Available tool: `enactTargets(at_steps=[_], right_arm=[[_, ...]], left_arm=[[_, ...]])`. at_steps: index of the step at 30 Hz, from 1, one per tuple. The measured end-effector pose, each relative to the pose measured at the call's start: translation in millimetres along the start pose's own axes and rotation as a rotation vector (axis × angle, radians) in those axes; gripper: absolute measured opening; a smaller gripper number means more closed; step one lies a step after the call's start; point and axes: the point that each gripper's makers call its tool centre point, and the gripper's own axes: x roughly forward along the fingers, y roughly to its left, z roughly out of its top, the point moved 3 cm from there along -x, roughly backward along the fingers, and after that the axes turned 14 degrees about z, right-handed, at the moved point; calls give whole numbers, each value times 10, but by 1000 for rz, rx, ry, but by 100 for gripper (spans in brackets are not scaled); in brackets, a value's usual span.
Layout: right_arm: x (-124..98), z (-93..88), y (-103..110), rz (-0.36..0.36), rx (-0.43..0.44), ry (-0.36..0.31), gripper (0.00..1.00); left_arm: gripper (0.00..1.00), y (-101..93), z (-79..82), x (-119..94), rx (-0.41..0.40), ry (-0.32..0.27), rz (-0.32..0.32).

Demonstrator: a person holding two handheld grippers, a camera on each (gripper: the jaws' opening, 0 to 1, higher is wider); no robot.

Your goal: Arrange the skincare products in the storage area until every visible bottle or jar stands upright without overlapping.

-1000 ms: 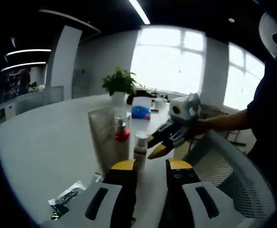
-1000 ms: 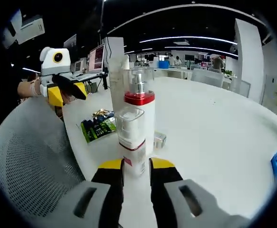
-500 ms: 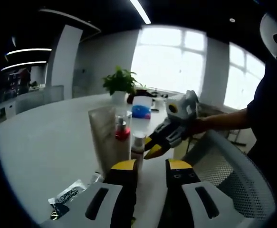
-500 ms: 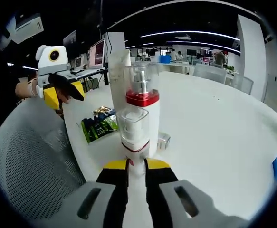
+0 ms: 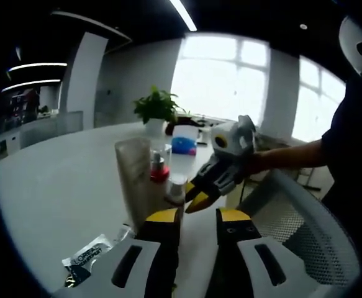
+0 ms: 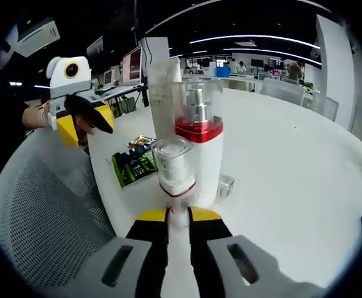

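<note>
My right gripper (image 6: 178,215) is shut on the base of a small white pump bottle (image 6: 174,174) with a clear cap, held upright on the white table (image 6: 280,155). Directly behind it stands a white bottle with a red collar (image 6: 199,143), and behind that a tall translucent tube (image 6: 162,87). In the left gripper view the right gripper (image 5: 193,197) comes in from the right, holding the small bottle (image 5: 177,189) beside the tube (image 5: 134,180) and the red-collared bottle (image 5: 159,169). My left gripper (image 5: 198,215) is open with nothing between its jaws, and hangs off the table edge (image 6: 84,124).
Green sachets (image 6: 134,164) and a small silvery item (image 6: 225,184) lie on the table near the bottles. More sachets (image 5: 90,256) lie at the near edge. A grey mesh chair (image 6: 38,217) stands at the table's side. A potted plant (image 5: 156,108) and a blue-topped container (image 5: 184,144) stand further back.
My right gripper's jaws have closed on the small pump bottle and carried it closer to the red-collared bottle and the tube. The left gripper has stayed put.
</note>
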Motion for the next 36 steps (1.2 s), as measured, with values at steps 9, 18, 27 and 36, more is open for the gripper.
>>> enactTargets(at_steps=[9,18,27,36], right_arm=[[75,38,21,22,4,11,12],[130,39,48,35,7,20,11],[83,48,45,19,10,19,12],[-38,113,108,-6,-11,13,15]], left_arm=[[19,10,9,-7,-6,-4,1],[19,14,9,-12,-12,-5,0],[20,56,5,-29,-16,2,12],[21,187,2,-109,5,31,66]])
